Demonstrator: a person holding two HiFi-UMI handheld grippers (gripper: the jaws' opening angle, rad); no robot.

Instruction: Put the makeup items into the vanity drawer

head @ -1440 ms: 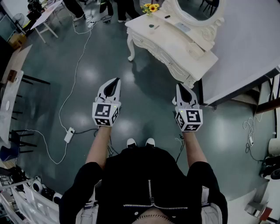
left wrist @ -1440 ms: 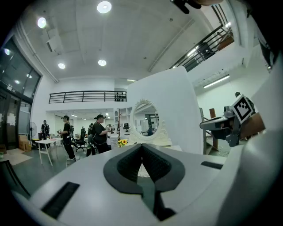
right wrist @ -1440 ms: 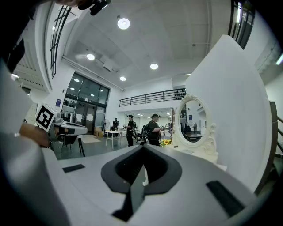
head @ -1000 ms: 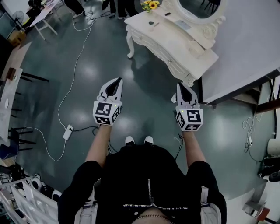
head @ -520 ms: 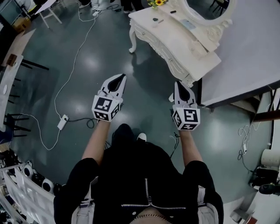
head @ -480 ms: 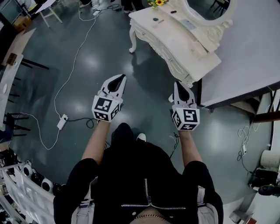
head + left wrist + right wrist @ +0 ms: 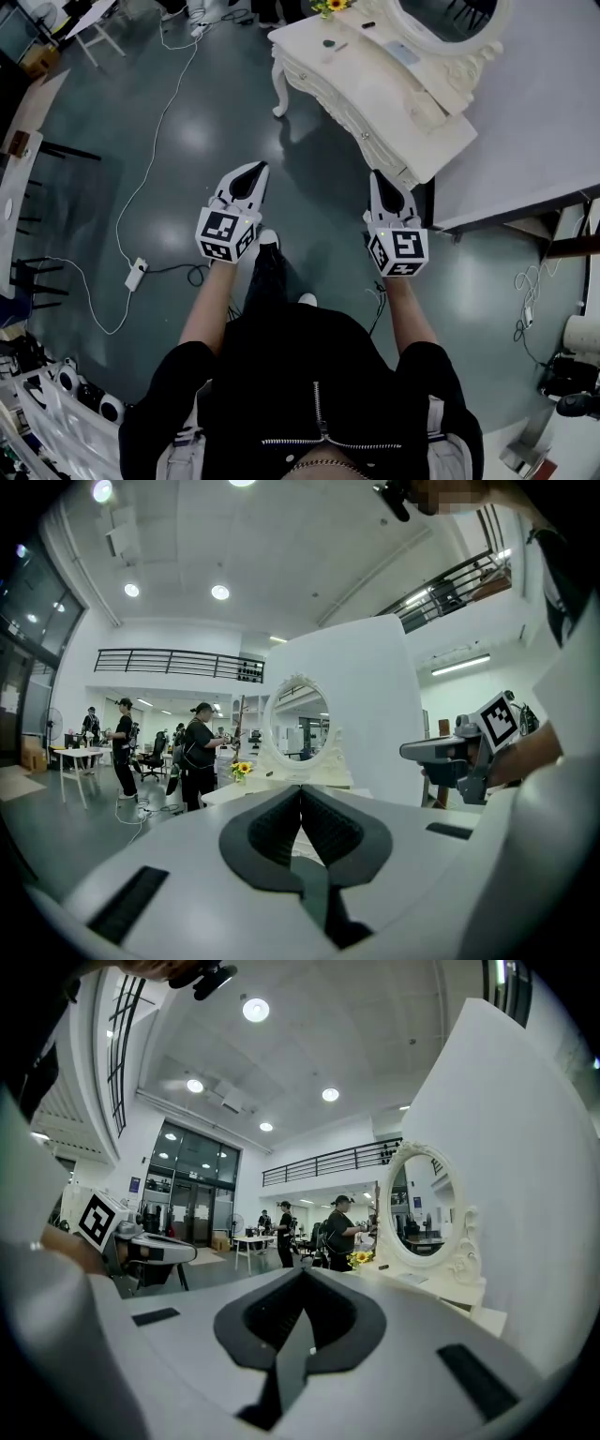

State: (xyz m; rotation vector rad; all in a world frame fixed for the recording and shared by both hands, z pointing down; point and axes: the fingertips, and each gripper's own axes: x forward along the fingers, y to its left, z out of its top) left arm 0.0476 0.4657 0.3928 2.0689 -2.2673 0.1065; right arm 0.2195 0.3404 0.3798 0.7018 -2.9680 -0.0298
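Right, both claws are empty: the left gripper (image 7: 253,169) and the right gripper (image 7: 380,176) each have their jaws pressed together with nothing between them, and each gripper's own view confirms it. They point out level over the bare floor (image 7: 187,141).

What matters now is where the vanity (image 7: 375,84) lies. It stands ahead and off to the right, well apart from both claws, with its long axis running on a slant from upper left to lower right in the head view. The right gripper is the nearer one, just short of the table's near end.

The makeup items (image 7: 328,42) are small shapes on the tabletop towards its far end, near the flowers (image 7: 330,6) and in front of the mirror (image 7: 450,14); they are too small to name. The drawer front (image 7: 342,117) faces me and looks shut, so I cannot tell what is inside it.
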